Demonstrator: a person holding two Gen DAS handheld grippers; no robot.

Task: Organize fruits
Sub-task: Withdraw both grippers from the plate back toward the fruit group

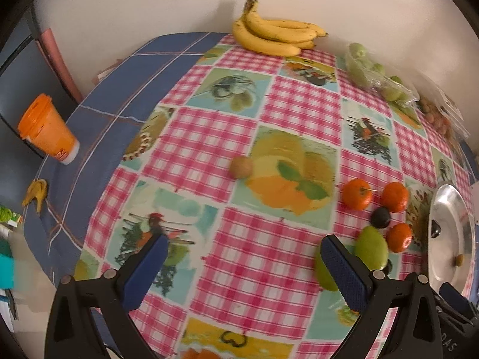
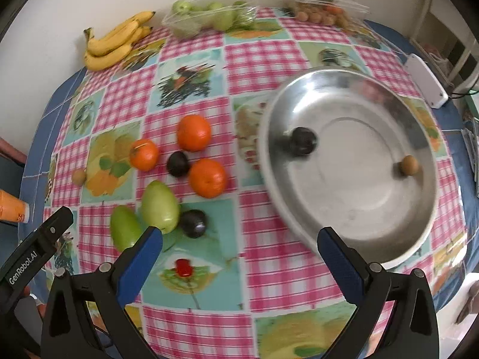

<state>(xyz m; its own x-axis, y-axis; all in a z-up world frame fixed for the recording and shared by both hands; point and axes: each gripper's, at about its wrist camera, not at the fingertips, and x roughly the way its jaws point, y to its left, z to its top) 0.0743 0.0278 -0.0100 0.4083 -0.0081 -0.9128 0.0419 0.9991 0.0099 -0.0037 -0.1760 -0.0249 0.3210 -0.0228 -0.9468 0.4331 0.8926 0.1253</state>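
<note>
both the left gripper [image 1: 239, 272] and the right gripper [image 2: 239, 264] are seen spread wide with nothing between the fingers, held above the bench [image 2: 269, 269]. in the right wrist view a steel bowl [image 2: 419, 215] is seen at 2 o'clock, holding a blurred dark fruit [image 2: 302, 141] and a small brown fruit [image 2: 409, 165]. at 10 o'clock three tangerines [image 2: 193, 133], two dark plums [image 2: 178, 164] and two green mangoes [image 2: 159, 206] are clustered on the cloth, with bananas [image 2: 115, 42] at the far edge.
</note>
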